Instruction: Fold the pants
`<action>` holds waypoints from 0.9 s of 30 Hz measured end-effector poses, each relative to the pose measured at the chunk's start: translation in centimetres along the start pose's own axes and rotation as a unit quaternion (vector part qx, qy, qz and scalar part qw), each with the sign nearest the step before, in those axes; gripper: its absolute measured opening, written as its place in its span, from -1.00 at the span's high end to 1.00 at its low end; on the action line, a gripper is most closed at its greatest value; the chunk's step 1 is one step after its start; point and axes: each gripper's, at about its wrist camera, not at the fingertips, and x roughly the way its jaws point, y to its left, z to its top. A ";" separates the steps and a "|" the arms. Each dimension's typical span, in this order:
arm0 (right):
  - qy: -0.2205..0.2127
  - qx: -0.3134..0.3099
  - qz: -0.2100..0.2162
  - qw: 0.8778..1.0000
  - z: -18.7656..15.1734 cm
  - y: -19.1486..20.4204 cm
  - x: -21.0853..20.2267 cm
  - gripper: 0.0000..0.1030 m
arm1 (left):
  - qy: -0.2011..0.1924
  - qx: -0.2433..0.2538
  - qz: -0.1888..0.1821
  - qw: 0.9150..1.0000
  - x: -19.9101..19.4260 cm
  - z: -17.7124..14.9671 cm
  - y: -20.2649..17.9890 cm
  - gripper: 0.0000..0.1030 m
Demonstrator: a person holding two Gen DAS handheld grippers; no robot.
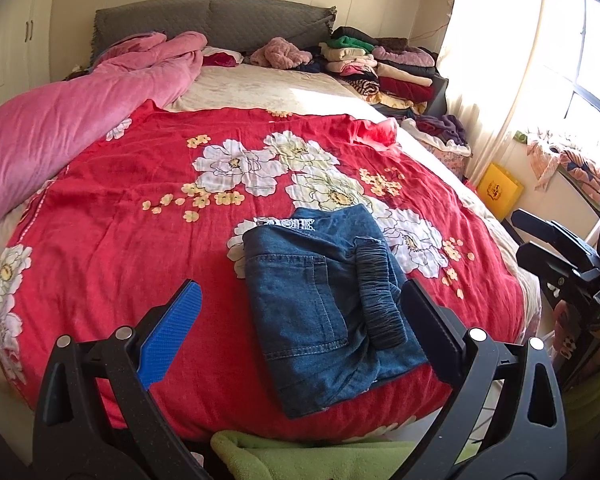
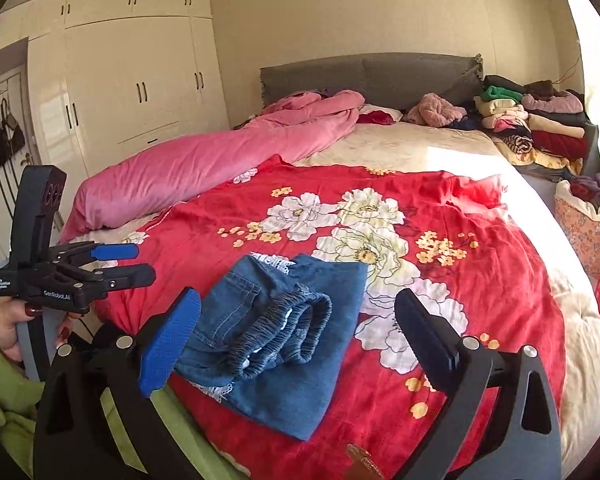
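Note:
Blue denim pants (image 1: 311,304) lie folded into a compact bundle on the red flowered bedspread (image 1: 140,184), near the bed's front edge, with the elastic waistband (image 1: 379,296) on top. My left gripper (image 1: 300,286) hovers over them, open, its pads pressing on nothing. From the right wrist view the same pants (image 2: 284,332) sit below and between the wide-open fingers of my right gripper (image 2: 298,294), which holds nothing. The left gripper (image 2: 146,262) shows at the left there, held by a hand in a green sleeve. The right gripper (image 1: 517,234) appears at the right edge of the left wrist view.
A pink duvet (image 2: 204,164) is rolled along the bed's left side. Stacks of folded clothes (image 2: 539,124) sit by the grey headboard (image 2: 363,76). A basket of clothes (image 2: 587,220) stands right of the bed, and a cream wardrobe (image 2: 132,80) lines the left wall.

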 end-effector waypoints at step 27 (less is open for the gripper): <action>0.073 0.060 -0.044 0.995 -3.0 -3.9 5.1 -0.89 | 0.068 0.004 0.018 0.998 6.5 -2.0 0.5 -0.81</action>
